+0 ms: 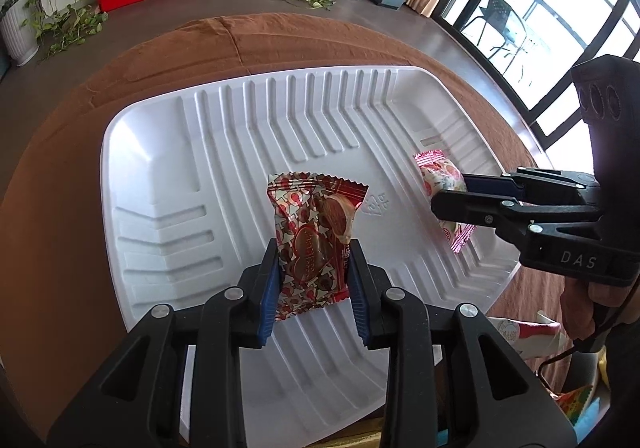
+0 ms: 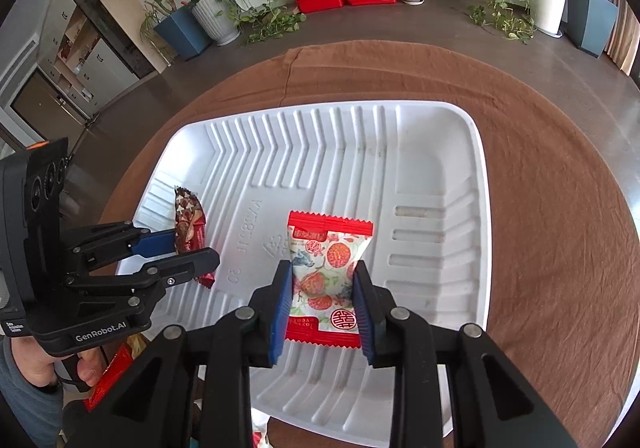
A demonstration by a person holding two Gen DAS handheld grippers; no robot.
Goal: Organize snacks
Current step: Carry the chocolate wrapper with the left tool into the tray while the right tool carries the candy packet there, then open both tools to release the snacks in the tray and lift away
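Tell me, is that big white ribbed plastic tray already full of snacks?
Nearly empty. The white ribbed plastic tray has just two wrapped snacks over it, the red heart-patterned packet and the white strawberry-printed packet, each between a gripper's pads.

I see a red heart-print snack packet [image 1: 312, 244] and a white strawberry-print packet [image 2: 328, 280] lying apart in the ribbed white tray [image 1: 168, 152]

A round table draped in a brown cloth [image 2: 540, 232] carries a white ribbed plastic tray [image 2: 436, 152], with more snack packets [image 1: 528, 332] lying on the cloth at its near edge.
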